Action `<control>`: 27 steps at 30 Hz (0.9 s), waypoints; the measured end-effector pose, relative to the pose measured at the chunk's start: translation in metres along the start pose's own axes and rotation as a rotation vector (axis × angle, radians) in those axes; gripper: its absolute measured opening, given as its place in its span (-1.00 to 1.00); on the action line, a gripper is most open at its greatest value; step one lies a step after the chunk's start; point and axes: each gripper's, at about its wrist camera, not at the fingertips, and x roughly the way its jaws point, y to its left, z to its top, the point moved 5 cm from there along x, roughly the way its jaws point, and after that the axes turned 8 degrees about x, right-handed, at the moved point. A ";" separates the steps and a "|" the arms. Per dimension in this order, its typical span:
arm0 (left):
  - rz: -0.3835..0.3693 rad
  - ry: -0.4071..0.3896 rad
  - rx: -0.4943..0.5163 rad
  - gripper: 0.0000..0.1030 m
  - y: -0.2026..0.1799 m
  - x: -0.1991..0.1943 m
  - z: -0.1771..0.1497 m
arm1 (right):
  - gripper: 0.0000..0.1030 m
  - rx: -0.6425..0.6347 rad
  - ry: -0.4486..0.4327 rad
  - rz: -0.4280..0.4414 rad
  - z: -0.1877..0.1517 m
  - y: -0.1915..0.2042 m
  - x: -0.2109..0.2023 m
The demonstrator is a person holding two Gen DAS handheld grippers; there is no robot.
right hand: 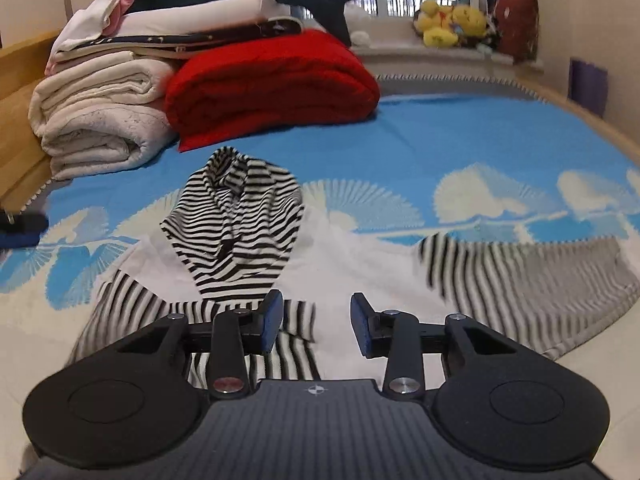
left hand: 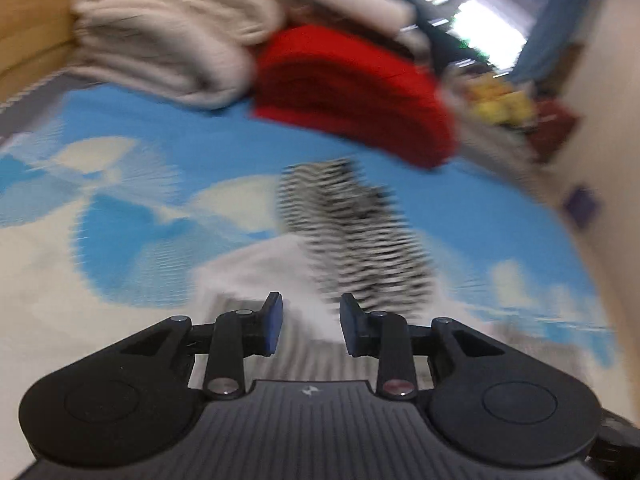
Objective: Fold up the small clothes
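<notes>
A small white garment with a black-and-white striped hood and sleeves (right hand: 240, 224) lies spread on the blue-and-white bed cover (right hand: 440, 140). Its hood lies bunched on the white body; one striped sleeve (right hand: 520, 272) stretches right, the other lies under my right gripper's left finger. My right gripper (right hand: 316, 326) is open and empty, low over the white body. The left wrist view is motion-blurred: my left gripper (left hand: 310, 326) is open and empty, just above the garment's white part (left hand: 256, 268), with the striped hood (left hand: 352, 232) ahead.
A folded red blanket (right hand: 272, 84) and a stack of cream blankets and linens (right hand: 100, 120) sit at the far left of the bed. A wooden bed frame (right hand: 20, 112) lies on the left. Yellow plush toys (right hand: 452, 24) sit on the window ledge.
</notes>
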 end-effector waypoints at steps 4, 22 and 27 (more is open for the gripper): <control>0.057 0.089 -0.066 -0.33 0.035 0.019 -0.008 | -0.24 0.075 0.137 0.027 -0.011 0.004 0.034; 0.048 0.163 -0.014 -0.33 0.038 0.033 -0.013 | -1.00 0.168 0.138 -0.035 -0.017 -0.015 0.078; 0.050 0.178 0.025 -0.33 0.031 0.038 -0.019 | -1.00 0.173 0.001 0.035 0.012 -0.028 0.049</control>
